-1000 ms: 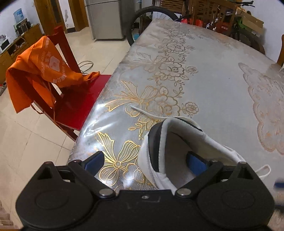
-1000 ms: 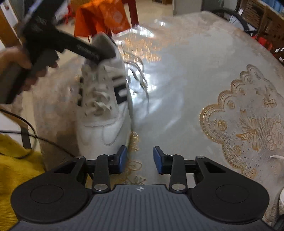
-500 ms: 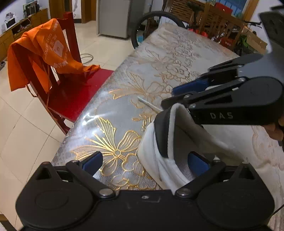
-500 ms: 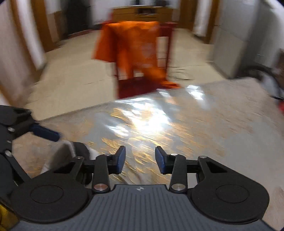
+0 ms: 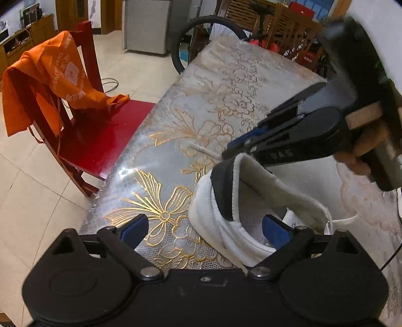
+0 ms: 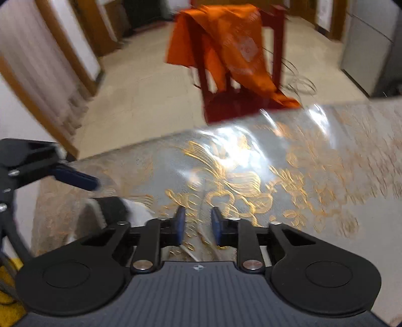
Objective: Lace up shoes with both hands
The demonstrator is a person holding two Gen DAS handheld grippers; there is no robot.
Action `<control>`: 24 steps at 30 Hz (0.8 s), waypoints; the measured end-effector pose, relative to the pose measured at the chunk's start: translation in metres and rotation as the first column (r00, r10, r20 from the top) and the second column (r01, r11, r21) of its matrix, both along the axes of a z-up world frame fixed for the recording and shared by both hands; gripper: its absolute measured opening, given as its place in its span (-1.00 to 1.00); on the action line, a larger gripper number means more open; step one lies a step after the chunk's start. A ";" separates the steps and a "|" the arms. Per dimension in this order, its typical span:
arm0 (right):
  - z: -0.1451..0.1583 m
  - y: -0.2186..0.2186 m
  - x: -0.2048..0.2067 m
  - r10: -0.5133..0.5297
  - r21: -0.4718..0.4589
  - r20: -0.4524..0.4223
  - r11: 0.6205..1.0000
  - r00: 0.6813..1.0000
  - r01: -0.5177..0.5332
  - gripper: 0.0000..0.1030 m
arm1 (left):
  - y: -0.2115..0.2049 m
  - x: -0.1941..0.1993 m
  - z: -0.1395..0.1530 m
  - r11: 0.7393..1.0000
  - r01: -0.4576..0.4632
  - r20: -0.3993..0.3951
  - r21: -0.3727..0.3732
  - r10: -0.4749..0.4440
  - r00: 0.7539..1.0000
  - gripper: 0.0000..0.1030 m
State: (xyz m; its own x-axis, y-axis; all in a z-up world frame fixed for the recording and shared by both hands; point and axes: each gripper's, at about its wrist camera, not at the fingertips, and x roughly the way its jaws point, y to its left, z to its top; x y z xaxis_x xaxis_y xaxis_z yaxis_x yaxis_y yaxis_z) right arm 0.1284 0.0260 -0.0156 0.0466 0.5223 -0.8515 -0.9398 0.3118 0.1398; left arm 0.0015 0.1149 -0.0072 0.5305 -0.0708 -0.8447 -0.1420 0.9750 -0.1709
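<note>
A white shoe [image 5: 263, 188] with a black heel tab stands on the flowered table [image 5: 226, 83], heel towards me. My left gripper [image 5: 203, 230] straddles the heel collar: one pad is inside the shoe, the other over the table, neither pressing, and the jaws are closing slightly. A loose white lace [image 5: 201, 149] lies beyond the heel. My right gripper [image 5: 227, 152] reaches in from the right with its tips at that lace. In the right wrist view the right gripper [image 6: 198, 226] is closing, a narrow gap still showing, with the lace [image 6: 190, 251] under it. The shoe [image 6: 113, 208] is at the lower left.
A red chair draped with orange cloth [image 5: 50, 75] [image 6: 226, 50] stands just off the table's left edge. A bicycle wheel [image 5: 201, 22] and a grey fridge [image 5: 148, 25] are beyond the far end. A hand [image 5: 364, 148] holds the right gripper. One left gripper finger [image 6: 75, 179] juts in.
The right gripper swung from beside the shoe to behind its heel, dropped to the lace and narrowed its jaws. The left gripper shifted a little and stays astride the heel.
</note>
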 end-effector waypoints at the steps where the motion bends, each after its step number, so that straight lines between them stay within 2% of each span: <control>1: -0.002 -0.002 0.001 -0.020 -0.012 0.017 1.000 1.000 0.020 -0.98 | 0.001 -0.002 0.003 1.000 -0.007 0.005 -0.006 0.007 1.000 0.88; 5: -0.005 -0.010 -0.006 -0.045 -0.055 0.119 0.997 0.992 0.051 -1.00 | 0.010 -0.014 0.016 0.999 -0.046 0.035 -0.023 0.047 0.998 0.88; 8: -0.004 -0.035 -0.013 -0.135 -0.060 0.187 0.987 0.973 0.149 -1.00 | 0.018 -0.025 0.024 0.996 -0.094 0.055 -0.008 0.094 0.994 0.88; 10: 0.005 -0.070 -0.016 -0.236 0.010 0.111 0.972 0.965 0.236 -1.00 | 0.025 -0.031 0.026 0.992 -0.128 0.054 0.003 0.127 0.990 0.88; 13: 0.013 -0.131 -0.038 -0.327 0.129 -0.108 0.932 0.939 0.339 -1.00 | 0.035 -0.034 0.017 0.985 -0.171 0.000 0.007 0.171 0.985 0.88; 16: 0.005 -0.174 -0.085 -0.350 0.119 -0.129 0.924 0.928 0.365 -0.99 | 0.037 -0.030 0.004 0.985 -0.175 -0.056 -0.002 0.175 0.983 0.88; 19: -0.003 -0.193 -0.123 -0.351 0.119 -0.177 0.920 0.920 0.374 -0.99 | 0.030 -0.015 -0.010 0.993 -0.121 -0.093 -0.018 0.119 0.989 0.88; 21: -0.005 -0.198 -0.145 -0.370 0.135 -0.169 0.909 0.914 0.393 -0.99 | 0.021 -0.002 -0.012 0.997 -0.073 -0.082 0.012 0.074 0.994 0.87; 24: -0.008 -0.199 -0.170 -0.376 0.173 -0.233 0.892 0.897 0.418 -0.99 | 0.007 0.021 -0.008 0.998 0.012 -0.053 0.060 -0.009 0.999 0.83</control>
State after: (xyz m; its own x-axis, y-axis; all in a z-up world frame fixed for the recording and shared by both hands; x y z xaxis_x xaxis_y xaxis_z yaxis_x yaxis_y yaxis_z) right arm -0.0413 -0.1729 -0.0238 0.1384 0.6631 -0.7356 -0.6925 0.5958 0.4068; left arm 0.0224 0.1219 -0.0155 0.4846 -0.0238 -0.8744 -0.1391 0.9848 -0.1039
